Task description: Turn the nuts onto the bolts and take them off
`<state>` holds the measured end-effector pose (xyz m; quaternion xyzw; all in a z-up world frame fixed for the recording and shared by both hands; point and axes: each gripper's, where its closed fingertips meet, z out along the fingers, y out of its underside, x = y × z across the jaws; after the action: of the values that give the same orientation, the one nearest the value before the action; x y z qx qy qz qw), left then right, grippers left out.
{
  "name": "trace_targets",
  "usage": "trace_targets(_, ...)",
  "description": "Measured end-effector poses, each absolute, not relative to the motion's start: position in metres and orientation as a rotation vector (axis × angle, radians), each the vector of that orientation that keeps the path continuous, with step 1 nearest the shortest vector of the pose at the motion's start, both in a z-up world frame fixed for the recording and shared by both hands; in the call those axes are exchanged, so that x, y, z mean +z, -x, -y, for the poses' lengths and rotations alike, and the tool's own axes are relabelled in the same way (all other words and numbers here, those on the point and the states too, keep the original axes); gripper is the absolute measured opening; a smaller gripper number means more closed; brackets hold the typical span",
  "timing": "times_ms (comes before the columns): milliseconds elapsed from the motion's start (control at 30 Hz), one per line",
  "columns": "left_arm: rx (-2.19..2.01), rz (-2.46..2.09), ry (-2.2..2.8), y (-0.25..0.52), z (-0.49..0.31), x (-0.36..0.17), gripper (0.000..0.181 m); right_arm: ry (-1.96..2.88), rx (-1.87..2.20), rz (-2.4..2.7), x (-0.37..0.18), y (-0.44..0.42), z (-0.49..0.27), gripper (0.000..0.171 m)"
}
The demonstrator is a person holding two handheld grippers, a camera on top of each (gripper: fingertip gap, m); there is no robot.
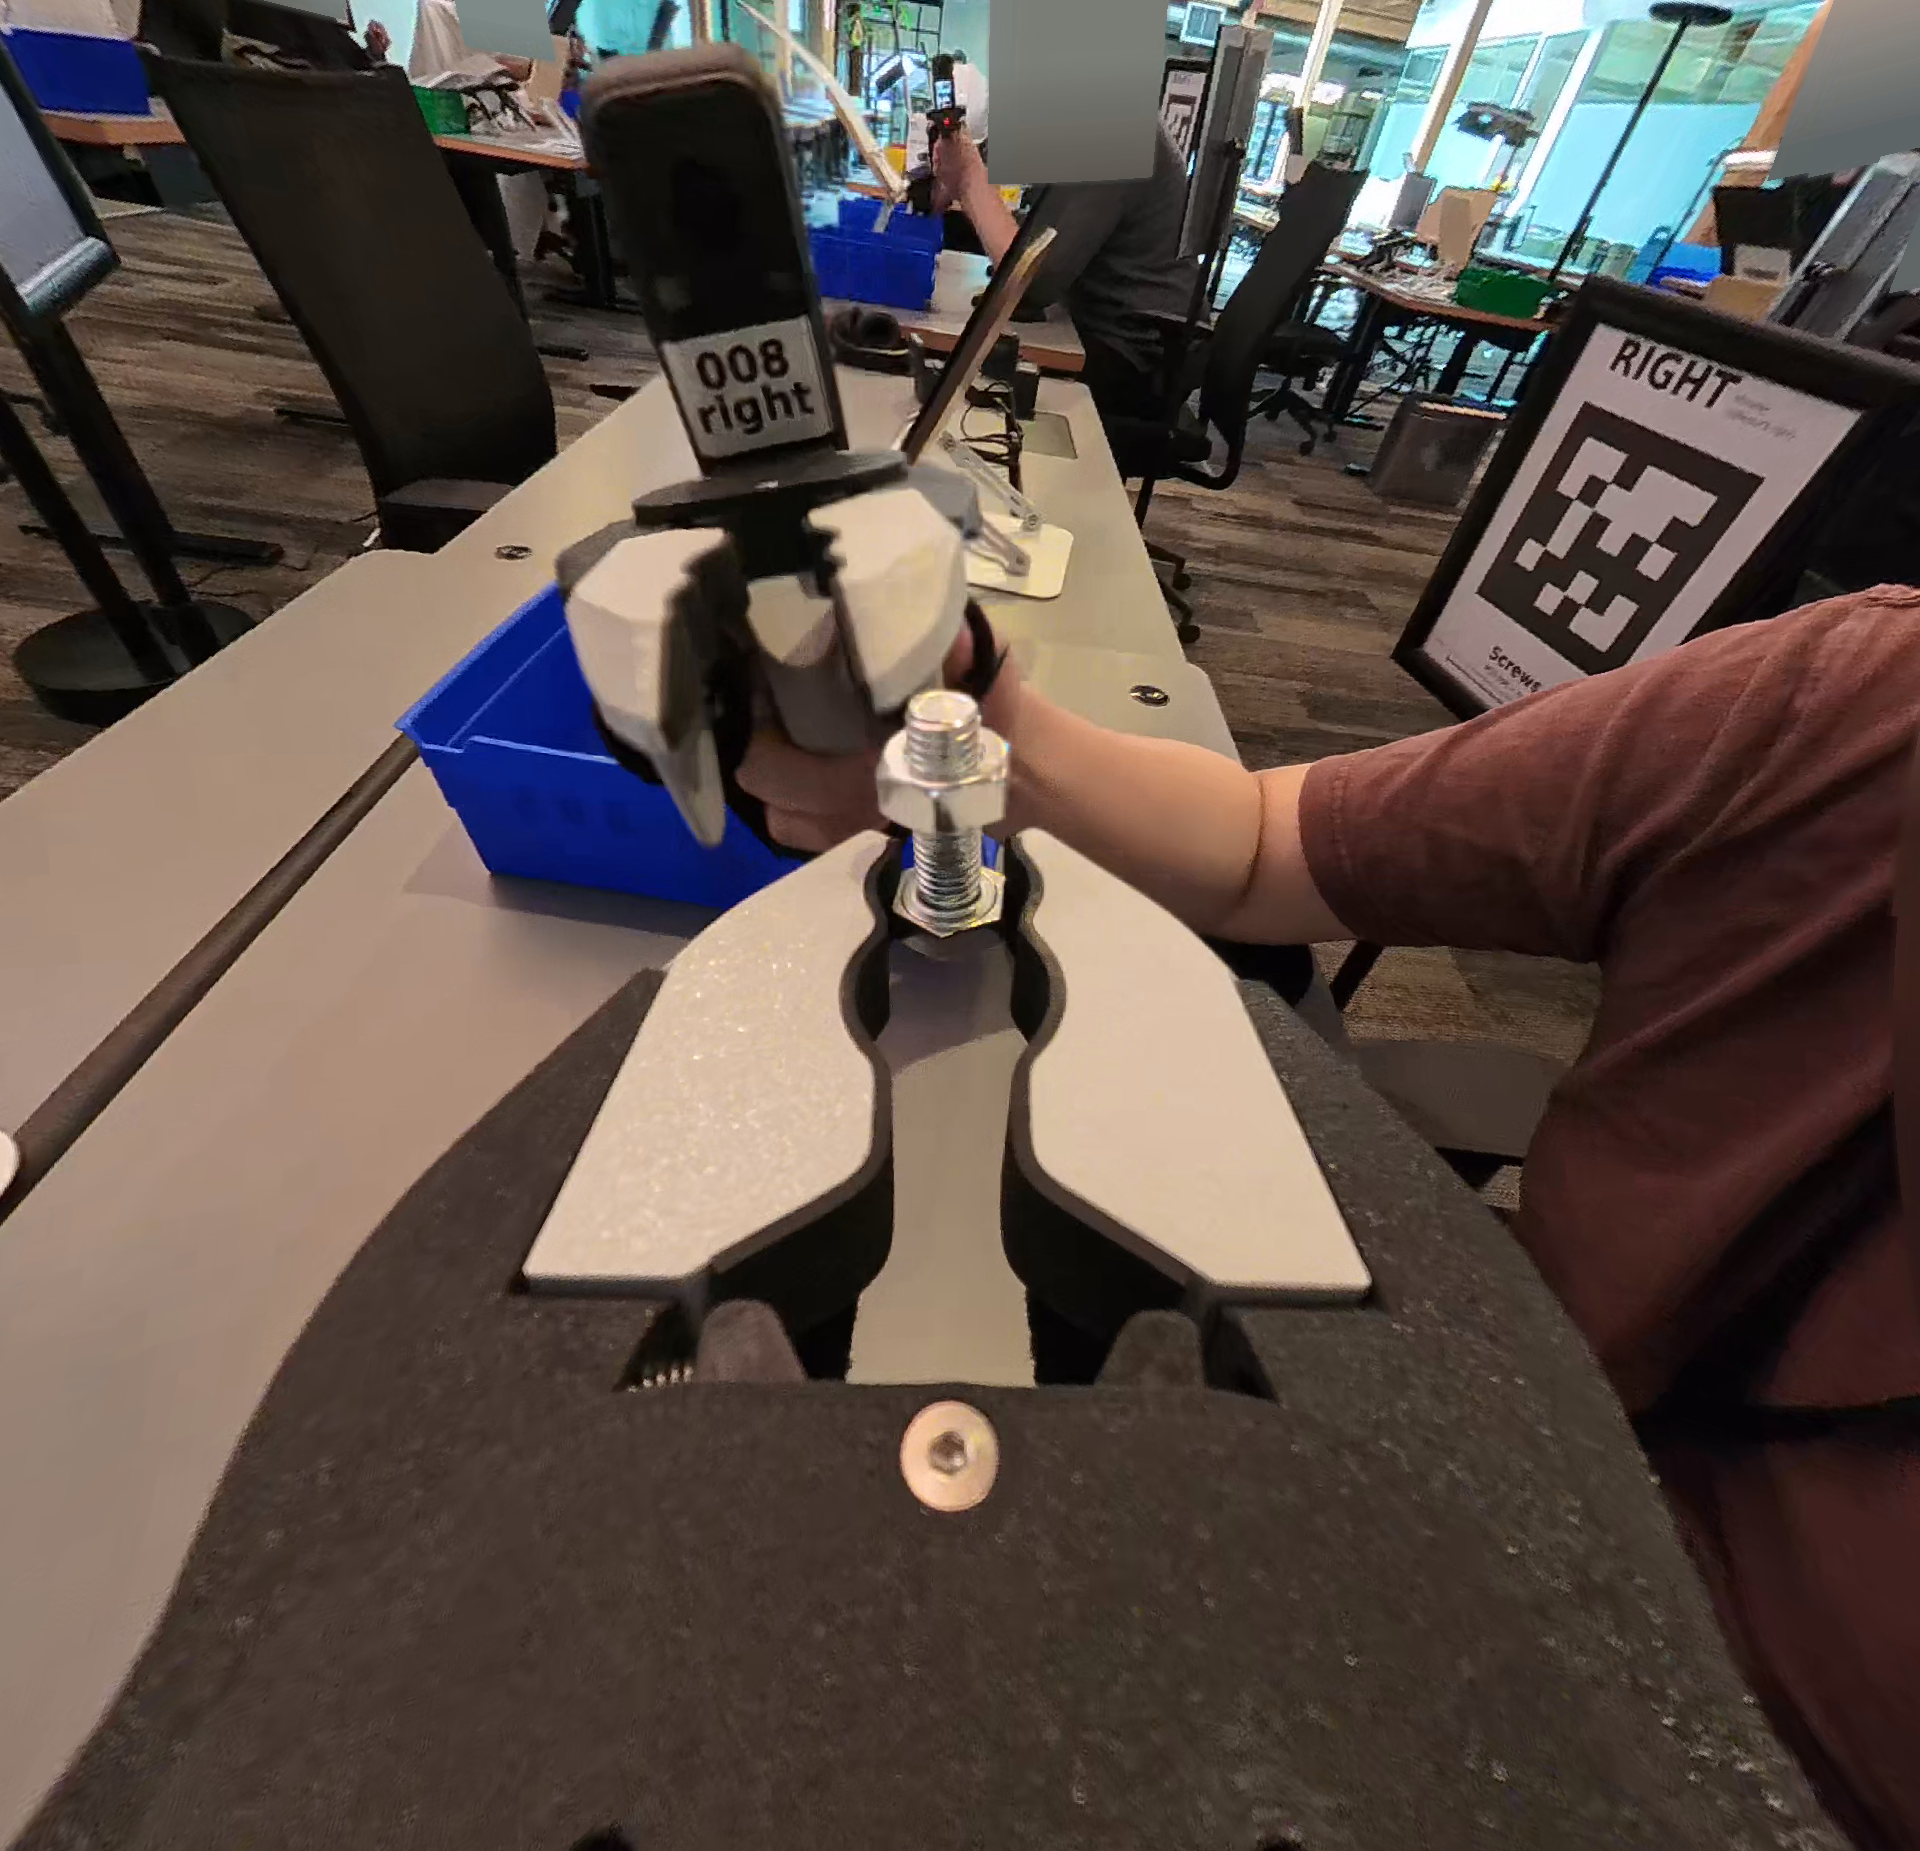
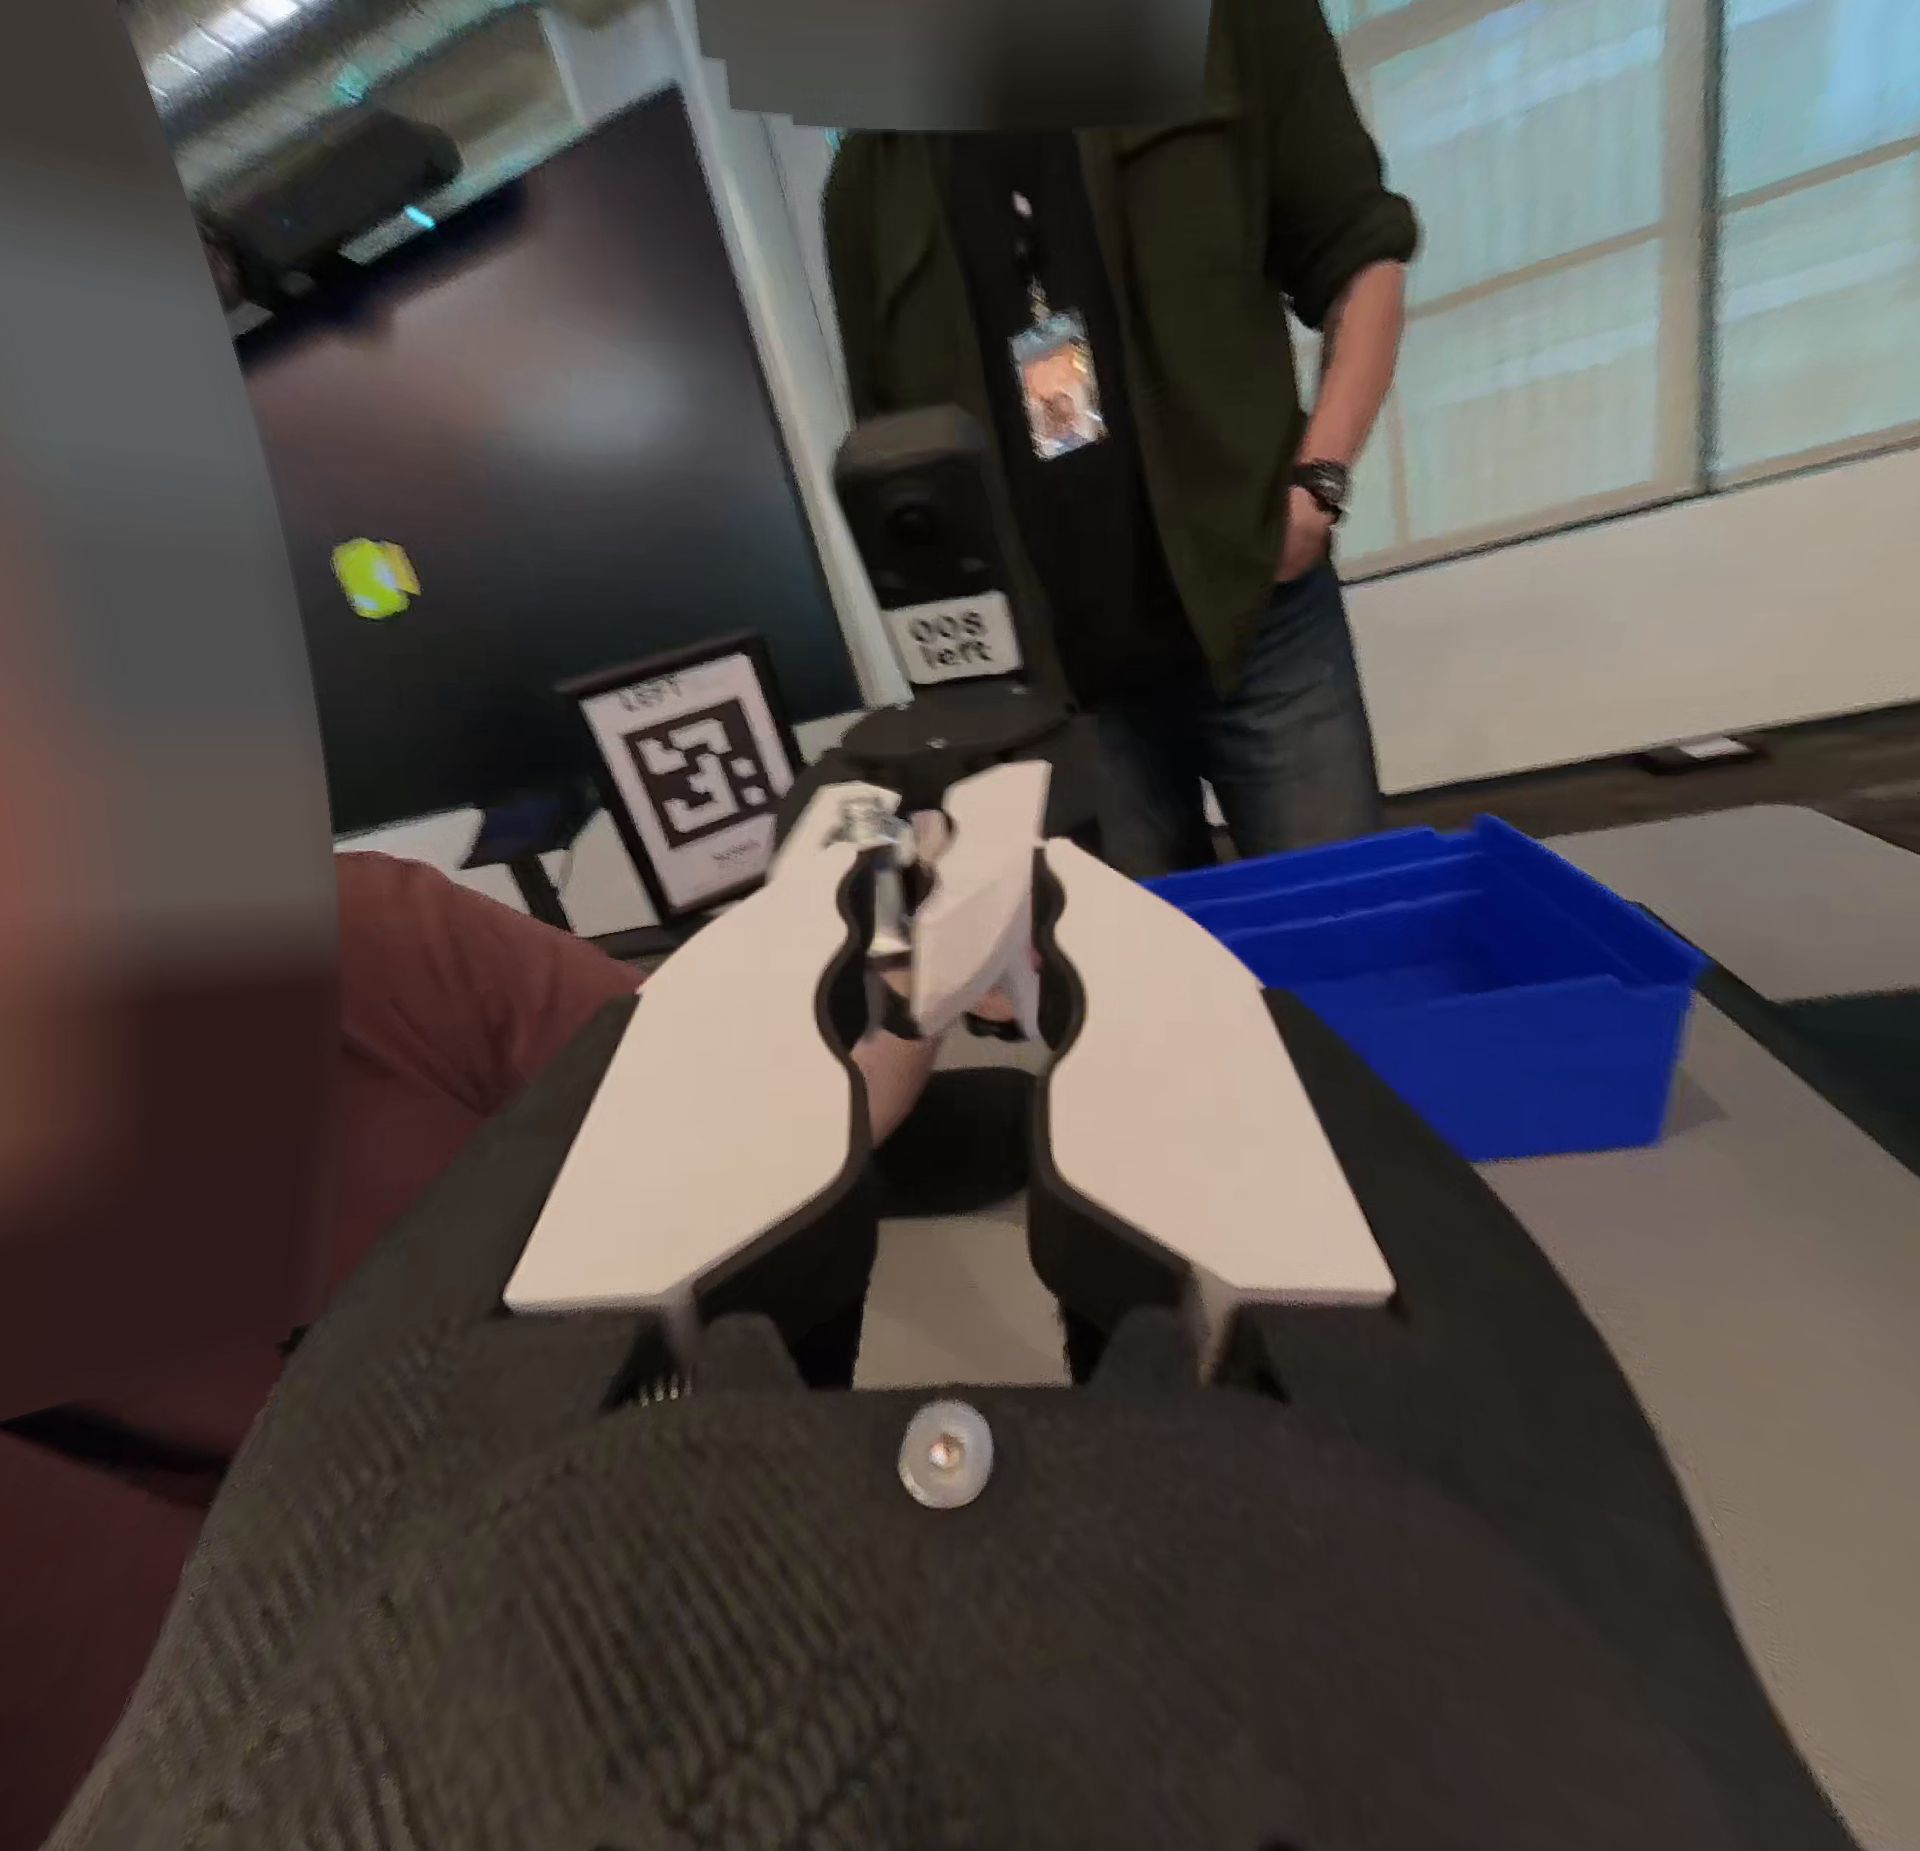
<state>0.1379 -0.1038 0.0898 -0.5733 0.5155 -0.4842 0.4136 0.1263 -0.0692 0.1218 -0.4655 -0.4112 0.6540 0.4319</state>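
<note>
Steel bolt (image 1: 943, 835) upright w/ nut (image 1: 943, 775) on, left tongs (image 1: 945, 902) clamped on bolt head, right tongs (image 2: 940, 902) apart nearby

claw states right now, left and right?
Left claw: shut on the silver threaded steel bolt, gripping near its head, silver hex nut threaded on.
Right claw: open, holding nothing.

blue bin (image 1: 582, 773) beside, framed sign (image 1: 1621, 513) right

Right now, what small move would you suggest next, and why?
Probably bring the right hand-held gripper onto the nut and close. The left hand-held gripper already clamps the bolt by its head, upright, while the nut sits partway along the thread and the right one hangs beside it, empty.
</note>
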Motion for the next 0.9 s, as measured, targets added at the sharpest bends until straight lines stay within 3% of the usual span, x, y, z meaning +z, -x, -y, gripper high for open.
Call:
trace_targets(133, -1.203, -1.304, 1.448, -0.140, 0.103, 0.087, 0.018, 1.125, 1.523, 1.153, 0.120, -0.108, 0.095, 0.036)
trace_targets(333, -1.237, -1.304, 1.432, -0.140, 0.107, 0.090, 0.018, 1.156, 1.602, 1.012, 0.123, -0.126, 0.069, 0.028)
trace_targets(467, -1.203, -1.309, 1.438, -0.138, 0.105, 0.090, 0.018, 1.123, 1.547, 1.115, 0.124, -0.114, 0.090, 0.036)
trace_targets(633, -1.237, -1.334, 1.427, -0.142, 0.112, 0.089, 0.018, 1.128, 1.534, 1.122, 0.120, -0.109, 0.091, 0.036)
trace_targets(700, -1.238, -1.320, 1.426, -0.140, 0.111, 0.091, 0.018, 1.143, 1.614, 1.036, 0.123, -0.121, 0.075, 0.028)
trace_targets(900, -1.185, -1.315, 1.456, -0.142, 0.104, 0.085, 0.018, 1.107, 1.485, 1.162, 0.123, -0.105, 0.101, 0.034)
